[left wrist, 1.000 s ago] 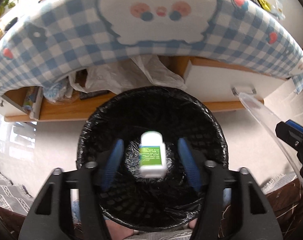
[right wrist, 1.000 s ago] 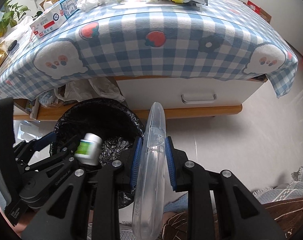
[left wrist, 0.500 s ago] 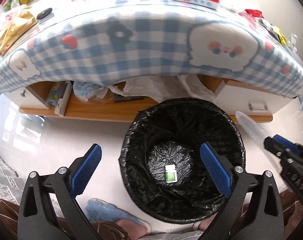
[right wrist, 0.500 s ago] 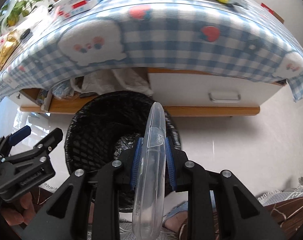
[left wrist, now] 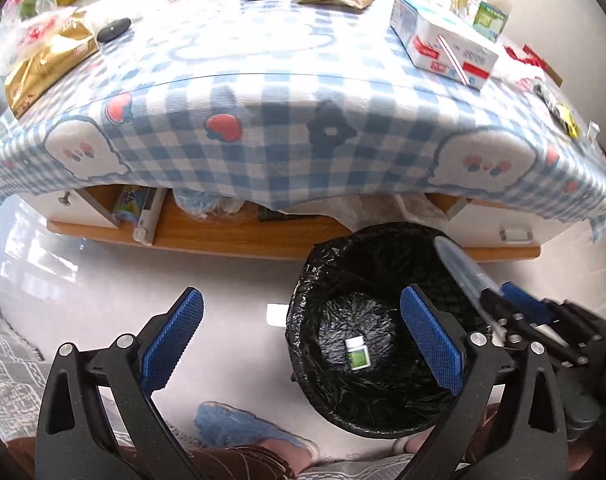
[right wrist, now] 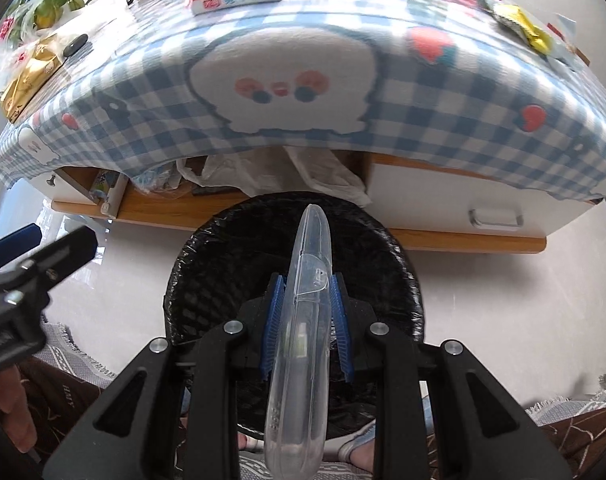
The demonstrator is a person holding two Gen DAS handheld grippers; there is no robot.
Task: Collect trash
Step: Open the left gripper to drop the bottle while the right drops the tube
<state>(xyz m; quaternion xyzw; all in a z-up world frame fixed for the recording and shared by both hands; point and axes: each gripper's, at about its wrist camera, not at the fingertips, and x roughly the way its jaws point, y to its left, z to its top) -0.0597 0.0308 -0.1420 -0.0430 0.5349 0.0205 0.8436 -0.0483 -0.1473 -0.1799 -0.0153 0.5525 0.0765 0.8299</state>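
Bin (left wrist: pixel 323 280): round, black, mesh-walled, lined with a crinkled black plastic bag, standing on pale floor ahead of both grippers, in front of a low table draped in a blue-and-white checked cloth (left wrist: pixel 287 148) with ghost and strawberry prints. Small white bottle with a green label (left wrist: pixel 357 354) lying on its side at the bottom of the bin, well below and just inside the right-hand blue pad (left wrist: pixel 431 344) of the left gripper (left wrist: pixel 301 342). Left gripper jaws just opened, now spread as wide as they go, nothing between them but floor and part of the bin. Right gripper (right wrist: pixel 306 326) pinching a long clear plastic clamshell package (right wrist: pixel 309 292) edge-on between both blue pads, package tip reaching forward over the bin opening. From the left wrist view, that same package and right gripper sit at the right, above the bin's near-right rim. White and red carton (left wrist: pixel 443 44) and gold foil bag (left wrist: pixel 43 68) resting on the tabletop, far beyond the grippers. Blue slipper (left wrist: pixel 247 430) on the floor close below the left gripper
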